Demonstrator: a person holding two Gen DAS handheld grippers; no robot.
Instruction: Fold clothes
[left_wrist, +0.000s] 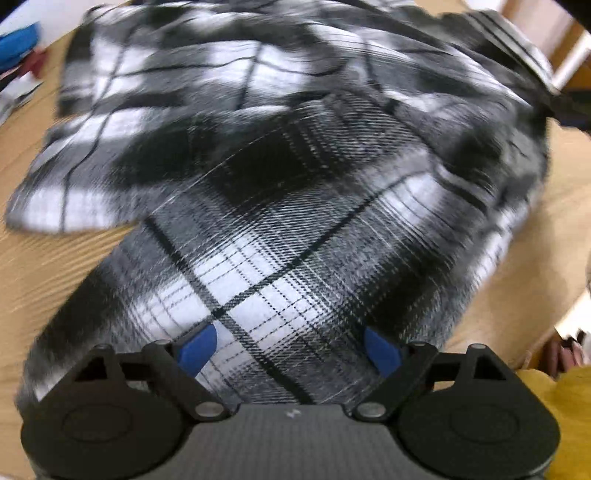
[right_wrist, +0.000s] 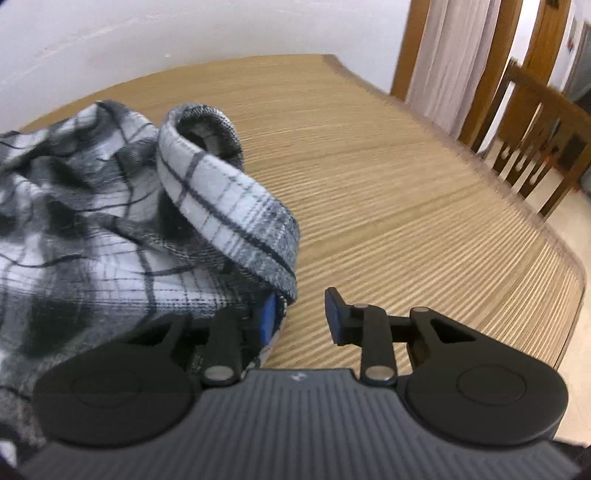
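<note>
— Two grippers, one garment: where does the plaid shirt (left_wrist: 280, 206) lie?

— Spread on the wooden counter (left_wrist: 74, 258), filling nearly all of the left wrist view. It runs from right under the left gripper (left_wrist: 290, 350) away ahead of it, black, grey and white checks, much of the far part blurred.

— And the jaws there?

— Set wide. Both blue pads (left_wrist: 195, 349) show, one at each side, with a broad strip of cloth between them. Whether they press on it I cannot tell.

— The right gripper (right_wrist: 301, 314)?

— Its jaws stand apart too, less widely. The shirt (right_wrist: 110, 206) sits ahead and to the left of them, rumpled, with a rolled edge of cloth (right_wrist: 225, 206) curling up and over. The left pad (right_wrist: 269, 317) is against or tucked under that edge; the right pad (right_wrist: 334, 315) stands free above bare counter (right_wrist: 424, 206).

— Anything beyond?

— A wooden chair (right_wrist: 535, 147) off to the right past the counter's rim, and a white wall (right_wrist: 184, 33) behind.
</note>
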